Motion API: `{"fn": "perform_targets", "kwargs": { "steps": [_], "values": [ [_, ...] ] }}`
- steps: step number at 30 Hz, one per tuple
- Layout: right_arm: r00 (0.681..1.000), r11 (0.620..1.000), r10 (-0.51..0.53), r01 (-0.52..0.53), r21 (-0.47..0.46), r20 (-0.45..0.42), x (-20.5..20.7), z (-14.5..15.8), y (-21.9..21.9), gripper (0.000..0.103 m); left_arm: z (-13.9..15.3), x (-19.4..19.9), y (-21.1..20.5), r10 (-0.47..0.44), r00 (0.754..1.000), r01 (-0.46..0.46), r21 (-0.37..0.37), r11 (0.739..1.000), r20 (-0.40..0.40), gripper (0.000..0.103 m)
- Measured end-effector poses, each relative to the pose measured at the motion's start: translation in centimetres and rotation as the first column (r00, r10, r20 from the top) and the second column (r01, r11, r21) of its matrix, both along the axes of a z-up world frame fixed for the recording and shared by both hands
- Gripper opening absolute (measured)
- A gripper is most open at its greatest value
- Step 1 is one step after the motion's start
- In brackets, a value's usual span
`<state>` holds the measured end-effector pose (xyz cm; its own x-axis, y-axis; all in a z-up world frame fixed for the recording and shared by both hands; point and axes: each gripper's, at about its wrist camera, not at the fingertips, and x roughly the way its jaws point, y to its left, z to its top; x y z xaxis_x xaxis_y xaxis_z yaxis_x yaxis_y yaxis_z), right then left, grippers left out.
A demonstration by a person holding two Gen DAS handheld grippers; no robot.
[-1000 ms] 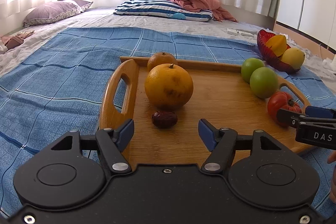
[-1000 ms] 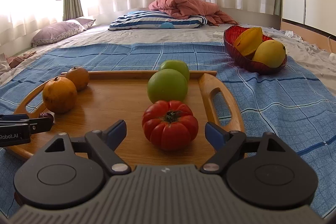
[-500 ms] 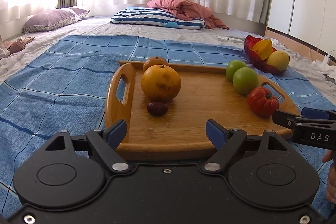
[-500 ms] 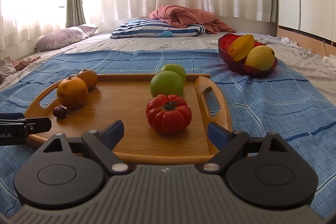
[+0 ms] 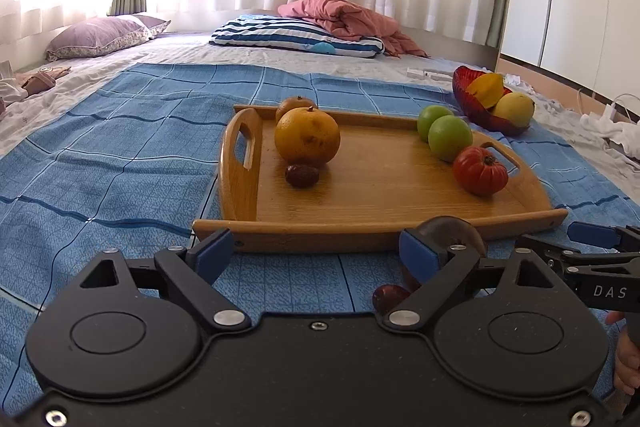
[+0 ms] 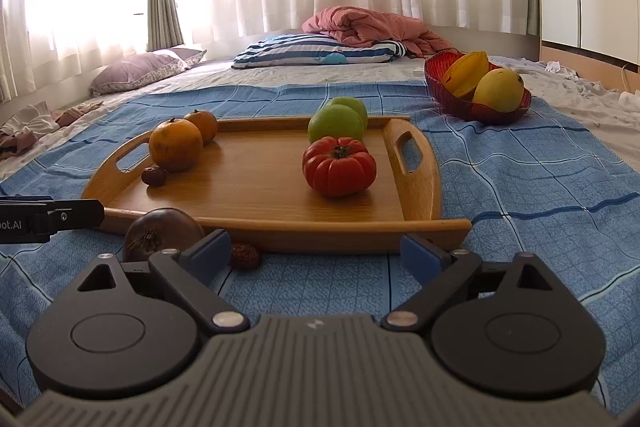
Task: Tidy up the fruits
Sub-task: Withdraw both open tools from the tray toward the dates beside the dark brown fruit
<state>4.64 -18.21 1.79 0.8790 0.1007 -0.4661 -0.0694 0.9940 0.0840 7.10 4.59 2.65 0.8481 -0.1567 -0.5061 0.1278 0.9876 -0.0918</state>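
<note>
Both grippers have drawn back off the wooden tray (image 5: 384, 187); left gripper (image 5: 316, 251) and right gripper (image 6: 316, 251), empty, are spreading wider, and two dark fruits (image 6: 162, 233) beside it remain unsorted.

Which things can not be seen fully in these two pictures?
- Dark purple fruit: both views, partly behind a gripper finger.
- Small date on the cloth: left view, half hidden by the left gripper.
- Rear orange: left view, behind the front orange.
- Person's hand: cut by the frame edge.

Left hand-held gripper (image 5: 316, 253) and right hand-held gripper (image 6: 316, 251) point slightly downward, jaws opening with nothing between them.
</note>
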Motion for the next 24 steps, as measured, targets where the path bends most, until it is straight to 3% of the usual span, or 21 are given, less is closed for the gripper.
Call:
{"fn": "perform_targets", "kwargs": {
  "steps": [8,16,24],
  "values": [
    [0.996,0.996,0.086,-0.085,-0.012,0.011,-2.3,-0.7,0.9,0.102,-0.6,-1.6,0.1,-0.022,0.999,0.023,-0.018,1.000,0.043,0.096],
    [0.988,0.988,0.153,-0.153,-0.014,0.006,-3.5,-1.5,2.3,0.102,-1.2,-2.2,-0.6,-0.063,0.997,0.063,0.008,0.998,0.031,0.097],
    [0.974,0.973,0.227,-0.227,-0.031,-0.005,-4.0,-2.1,4.2,0.100,-1.8,-2.3,-1.1,-0.111,0.994,0.111,-0.011,0.994,-0.002,0.095]
  ]
}}
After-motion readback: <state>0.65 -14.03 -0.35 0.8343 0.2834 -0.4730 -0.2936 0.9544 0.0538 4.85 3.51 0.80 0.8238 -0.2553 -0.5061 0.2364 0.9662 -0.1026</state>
